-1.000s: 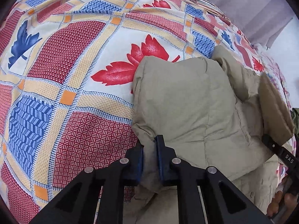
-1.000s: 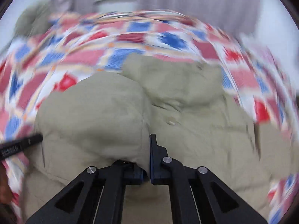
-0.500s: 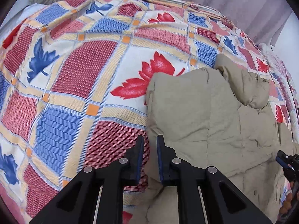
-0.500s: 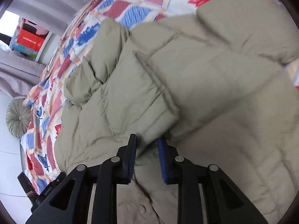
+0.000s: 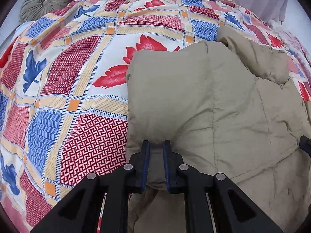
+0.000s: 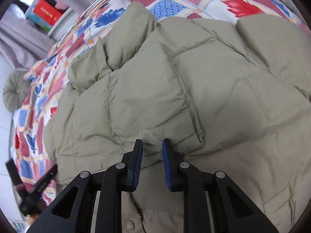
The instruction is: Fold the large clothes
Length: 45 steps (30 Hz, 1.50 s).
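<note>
Left tongs (image 5: 156,145) are clamping narrow on a bunched fold of the khaki puffer jacket (image 5: 204,101), padded fabric pinched between both blue pads, at the jacket's near-left edge. Right tongs (image 6: 152,145) are sitting part-open over the jacket (image 6: 175,89); I'm seeing jacket fabric below the gap between the pads (image 6: 136,161) but neither pad is pressing on it, so nothing is gripped on that side. Jacket is lying on the bed, folded over itself, with a quilted panel lapping across the middle in the right wrist view and a snap button (image 6: 129,224) showing near the bottom edge. I'm also catching the left tongs (image 6: 38,186) as a dark blurred shape at the lower left of the right wrist view, beside the jacket's edge. Past the jacket, the patchwork bedspread (image 5: 73,89) is spreading out in red, blue and yellow squares with leaf prints, covering the bed on all sides of it. Farther back, a round tufted grey-green cushion (image 5: 43,1) is sitting at the far corner of the bed, and grey curtains (image 6: 21,38) are hanging behind, with a red box (image 6: 45,14) on a shelf beside them.
</note>
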Motion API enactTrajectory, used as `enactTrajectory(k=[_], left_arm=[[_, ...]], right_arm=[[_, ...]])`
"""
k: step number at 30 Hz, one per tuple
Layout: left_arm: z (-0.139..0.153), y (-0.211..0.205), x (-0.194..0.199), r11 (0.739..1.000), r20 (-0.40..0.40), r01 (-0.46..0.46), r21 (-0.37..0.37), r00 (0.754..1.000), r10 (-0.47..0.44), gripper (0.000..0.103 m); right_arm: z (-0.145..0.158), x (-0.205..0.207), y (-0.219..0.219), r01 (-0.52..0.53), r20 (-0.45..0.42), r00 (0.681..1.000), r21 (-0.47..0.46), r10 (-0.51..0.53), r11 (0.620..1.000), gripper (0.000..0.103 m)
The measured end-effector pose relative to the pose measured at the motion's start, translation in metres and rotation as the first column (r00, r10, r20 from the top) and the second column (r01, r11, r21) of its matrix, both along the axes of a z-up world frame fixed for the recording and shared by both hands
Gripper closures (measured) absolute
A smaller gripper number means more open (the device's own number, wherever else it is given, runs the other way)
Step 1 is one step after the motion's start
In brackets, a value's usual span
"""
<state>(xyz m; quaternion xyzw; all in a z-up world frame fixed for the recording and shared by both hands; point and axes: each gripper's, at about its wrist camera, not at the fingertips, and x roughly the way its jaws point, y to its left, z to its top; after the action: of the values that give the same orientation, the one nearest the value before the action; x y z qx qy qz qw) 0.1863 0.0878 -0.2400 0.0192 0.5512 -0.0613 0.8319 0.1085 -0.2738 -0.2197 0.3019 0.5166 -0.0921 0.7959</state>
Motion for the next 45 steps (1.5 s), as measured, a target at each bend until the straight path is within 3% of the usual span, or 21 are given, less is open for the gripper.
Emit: enactTrajectory(k=[3, 6, 11, 13, 16, 17, 18, 19, 20, 28, 29, 31, 34, 36, 45], left_arm=[[0.011, 0.0, -0.002, 1.0, -0.016, -0.013, 0.006, 1.0, 0.013, 0.087], [0.026, -0.005, -0.01, 1.0, -0.016, -0.008, 0.013, 1.0, 0.008, 0.087], [0.043, -0.024, -0.038, 0.999, -0.032, 0.053, -0.004, 0.998, -0.053, 0.087], [0.044, -0.037, -0.05, 0.996, -0.064, 0.077, -0.037, 0.995, -0.079, 0.087], [0.046, -0.057, -0.069, 0.992, -0.085, 0.098, -0.076, 0.991, -0.104, 0.086], [0.047, -0.064, -0.076, 0.991, -0.09, 0.107, -0.082, 0.989, -0.114, 0.079], [0.048, -0.07, -0.081, 0.99, -0.097, 0.112, -0.086, 0.988, -0.12, 0.028], [0.049, -0.077, -0.087, 0.991, -0.096, 0.107, -0.087, 0.989, -0.115, 0.003], [0.053, -0.084, -0.09, 0.99, -0.074, 0.106, -0.092, 0.991, -0.113, 0.001], [0.067, -0.155, -0.098, 0.983, -0.048, 0.18, -0.019, 0.982, -0.181, 0.001], [0.067, -0.161, -0.099, 0.983, -0.045, 0.183, -0.019, 0.982, -0.184, 0.001], [0.067, -0.176, -0.103, 0.982, -0.052, 0.186, -0.036, 0.981, -0.187, 0.001], [0.066, -0.199, -0.112, 0.971, -0.087, 0.224, -0.079, 0.969, -0.231, 0.001], [0.068, -0.218, -0.131, 0.966, -0.083, 0.25, -0.071, 0.963, -0.255, 0.001], [0.072, -0.29, -0.152, 0.952, -0.094, 0.295, -0.084, 0.949, -0.302, 0.001]], right_arm=[[0.006, -0.017, -0.019, 0.033, 0.012, 0.999, 0.066, -0.034, 0.997, 0.075], [0.008, -0.038, -0.034, 0.061, 0.015, 0.998, 0.178, -0.065, 0.982, 0.056], [0.019, -0.07, -0.039, 0.046, 0.017, 0.999, 0.223, -0.051, 0.974, 0.049], [0.021, -0.084, -0.04, 0.046, 0.016, 0.999, 0.234, -0.051, 0.971, 0.039], [0.024, -0.102, -0.043, 0.045, 0.012, 0.999, 0.248, -0.049, 0.968, 0.039], [0.025, -0.109, -0.044, 0.048, 0.007, 0.999, 0.248, -0.051, 0.968, 0.039], [0.026, -0.115, -0.047, 0.05, 0.007, 0.999, 0.25, -0.054, 0.967, 0.039], [0.028, -0.121, -0.051, 0.053, 0.007, 0.998, 0.255, -0.057, 0.966, 0.039], [0.029, -0.126, -0.055, 0.057, 0.007, 0.998, 0.257, -0.06, 0.965, 0.039], [0.043, -0.167, -0.105, 0.12, 0.029, 0.991, 0.261, -0.132, 0.958, 0.037], [0.045, -0.173, -0.112, 0.128, 0.035, 0.989, 0.261, -0.141, 0.957, 0.036], [0.048, -0.184, -0.13, 0.149, 0.053, 0.984, 0.259, -0.168, 0.954, 0.02], [0.05, -0.2, -0.159, 0.193, 0.065, 0.974, 0.263, -0.217, 0.945, 0.018], [0.048, -0.209, -0.181, 0.231, 0.063, 0.964, 0.274, -0.257, 0.934, 0.014], [0.028, -0.225, -0.276, 0.354, 0.04, 0.918, 0.36, -0.394, 0.863, 0.013]])
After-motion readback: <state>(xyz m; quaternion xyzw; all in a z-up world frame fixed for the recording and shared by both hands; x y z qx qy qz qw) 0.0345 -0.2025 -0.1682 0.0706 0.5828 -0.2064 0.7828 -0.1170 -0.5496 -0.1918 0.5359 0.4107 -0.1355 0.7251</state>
